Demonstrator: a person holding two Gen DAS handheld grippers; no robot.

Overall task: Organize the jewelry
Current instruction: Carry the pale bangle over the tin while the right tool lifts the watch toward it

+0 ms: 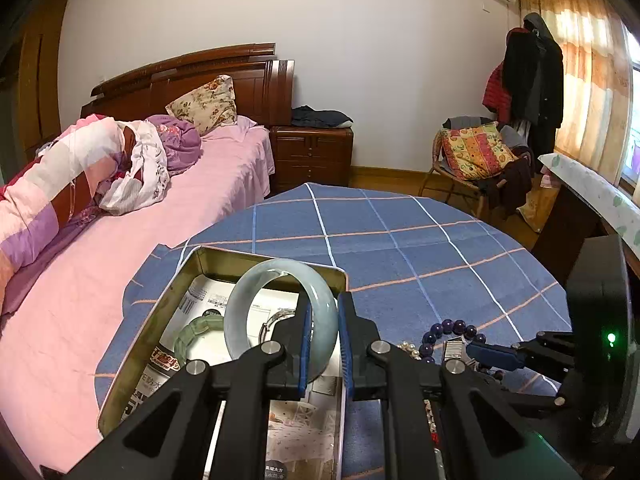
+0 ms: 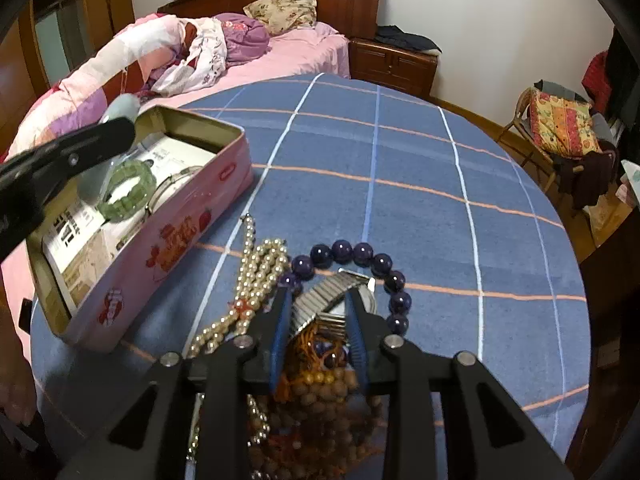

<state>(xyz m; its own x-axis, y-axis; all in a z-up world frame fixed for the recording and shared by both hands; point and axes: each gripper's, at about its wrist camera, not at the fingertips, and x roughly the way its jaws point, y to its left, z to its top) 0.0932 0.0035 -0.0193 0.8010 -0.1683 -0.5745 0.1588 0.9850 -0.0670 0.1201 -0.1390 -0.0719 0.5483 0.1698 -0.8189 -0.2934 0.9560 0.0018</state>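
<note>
My left gripper (image 1: 326, 304) is shut on a pale jade bangle (image 1: 256, 284), held upright over the open pink tin (image 1: 160, 300). A green bead bracelet (image 1: 196, 332) and a clear bangle (image 1: 276, 318) lie inside the tin. In the right wrist view my right gripper (image 2: 318, 294) points down into a jewelry pile on the blue checked cloth, its pads pressed on a metal watch (image 2: 328, 290). A purple bead bracelet (image 2: 352, 254) curves around it. A pearl necklace (image 2: 252, 280) lies to the left and wooden beads (image 2: 328, 392) lie beneath the gripper.
The tin (image 2: 168, 236) sits at the round table's left edge (image 2: 72, 344), next to a pink bed (image 2: 304, 52). Blue cloth (image 2: 400, 152) stretches beyond the pile. A chair with a cushion (image 2: 560, 124) stands at the far right, and a nightstand (image 2: 392, 60) stands behind the table.
</note>
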